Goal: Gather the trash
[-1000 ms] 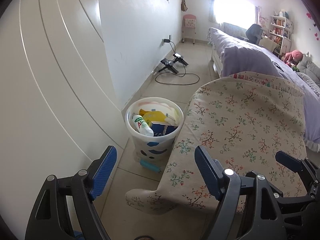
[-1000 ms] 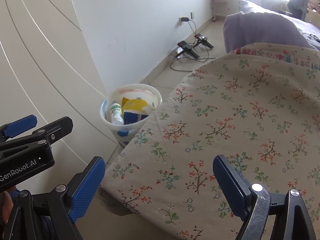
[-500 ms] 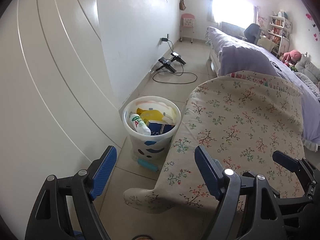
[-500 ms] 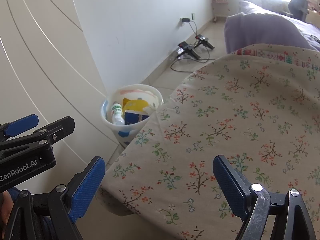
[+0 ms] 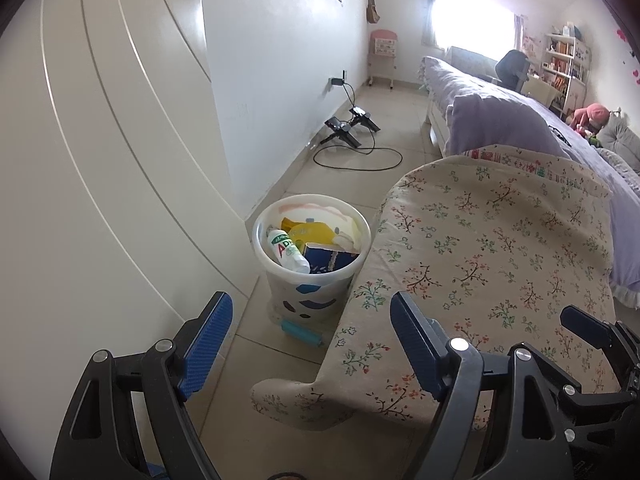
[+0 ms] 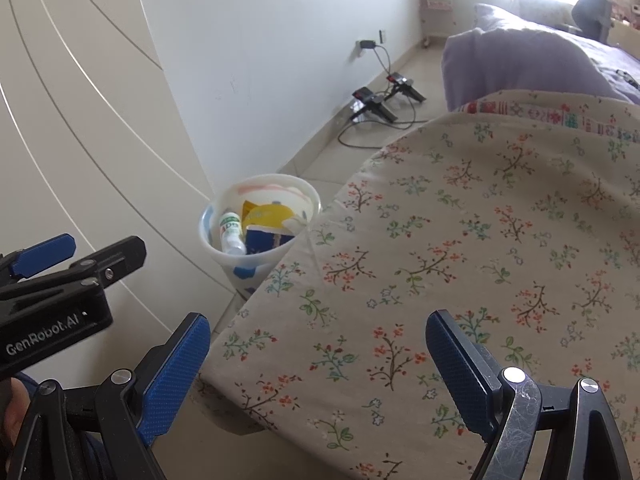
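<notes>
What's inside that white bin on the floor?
The white bin holds a white bottle with green lettering, a yellow wrapper, a blue carton and something pale behind them. Anything beneath these is covered.

I hold my left gripper with its jaws spread wide, nothing between the blue pads. My right gripper sits just beside it on the right, level with it, its jaws spread wide and empty too.
</notes>
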Available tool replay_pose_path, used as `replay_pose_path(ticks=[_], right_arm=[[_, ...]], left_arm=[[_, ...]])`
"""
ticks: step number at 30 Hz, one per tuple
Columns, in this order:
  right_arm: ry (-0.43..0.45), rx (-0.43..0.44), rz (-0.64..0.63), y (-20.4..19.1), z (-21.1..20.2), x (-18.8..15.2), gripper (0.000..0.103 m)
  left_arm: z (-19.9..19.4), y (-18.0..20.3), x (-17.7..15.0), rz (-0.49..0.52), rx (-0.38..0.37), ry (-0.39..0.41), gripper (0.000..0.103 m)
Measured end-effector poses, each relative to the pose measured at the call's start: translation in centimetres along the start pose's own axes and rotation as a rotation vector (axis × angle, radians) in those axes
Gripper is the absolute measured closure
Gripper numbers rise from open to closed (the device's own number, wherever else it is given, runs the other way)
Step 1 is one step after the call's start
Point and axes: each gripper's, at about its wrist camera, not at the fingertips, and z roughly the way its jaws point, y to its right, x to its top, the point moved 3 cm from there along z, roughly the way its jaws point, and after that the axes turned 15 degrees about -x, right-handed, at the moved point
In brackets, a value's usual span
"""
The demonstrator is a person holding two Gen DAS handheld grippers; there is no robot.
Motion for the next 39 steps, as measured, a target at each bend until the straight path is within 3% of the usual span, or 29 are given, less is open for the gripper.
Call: replay_pose_path(ticks=[12,39], right_arm=[[0.0,-0.012,0.001,0.3,0.2,0.1,0.012],[0.014,-0.042,-0.008,1.6,-0.4,0.0,0.012]], left_arm=[[0.8,0.6,-0.4,0.031,0.01,-0.018,0.019],[0.6,1.9,-0.5,0.03,-0.068,-0.029,0.019]])
